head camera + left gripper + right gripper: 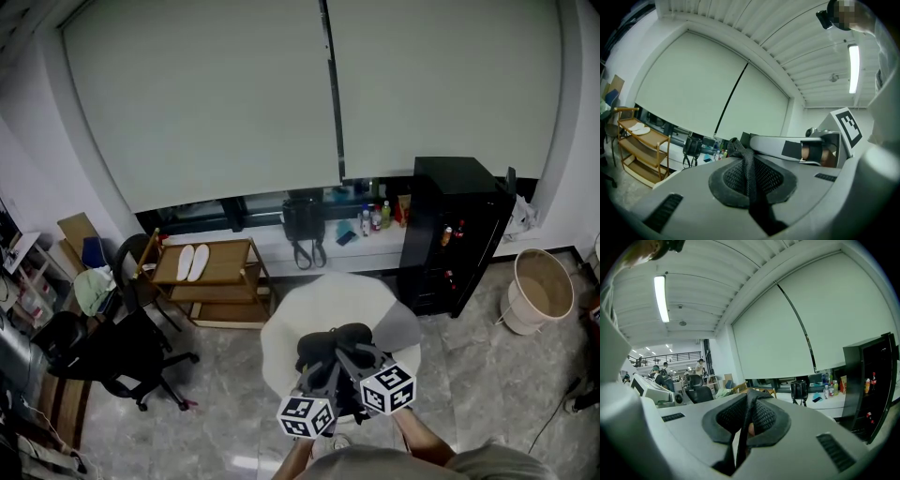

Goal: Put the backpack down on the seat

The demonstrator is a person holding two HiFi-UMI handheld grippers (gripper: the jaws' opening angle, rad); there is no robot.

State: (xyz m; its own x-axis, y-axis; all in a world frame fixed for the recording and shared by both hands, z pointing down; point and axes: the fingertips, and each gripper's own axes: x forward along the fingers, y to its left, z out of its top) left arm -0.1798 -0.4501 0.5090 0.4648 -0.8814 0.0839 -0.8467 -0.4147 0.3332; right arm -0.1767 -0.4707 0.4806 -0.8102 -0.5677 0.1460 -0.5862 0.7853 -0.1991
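A black backpack [330, 347] hangs in front of me over a white rounded seat [323, 298]. My left gripper [319, 373] and my right gripper [352, 356] stand side by side under their marker cubes, each shut on a part of the backpack. In the left gripper view the jaws [751, 187] pinch a black webbing strap [746, 161], and the right gripper [818, 151] shows beside them. The right gripper view shows its jaws [742, 439] closed on another black strap [750, 409]. The backpack's body is largely hidden behind the grippers.
A black office chair [112, 354] stands at the left. A wooden trolley [214, 274] with white slippers is behind it. A black cabinet [457, 230] and a beige bin [540, 291] are at the right. A black bag [302, 225] and bottles [373, 217] sit on the windowsill.
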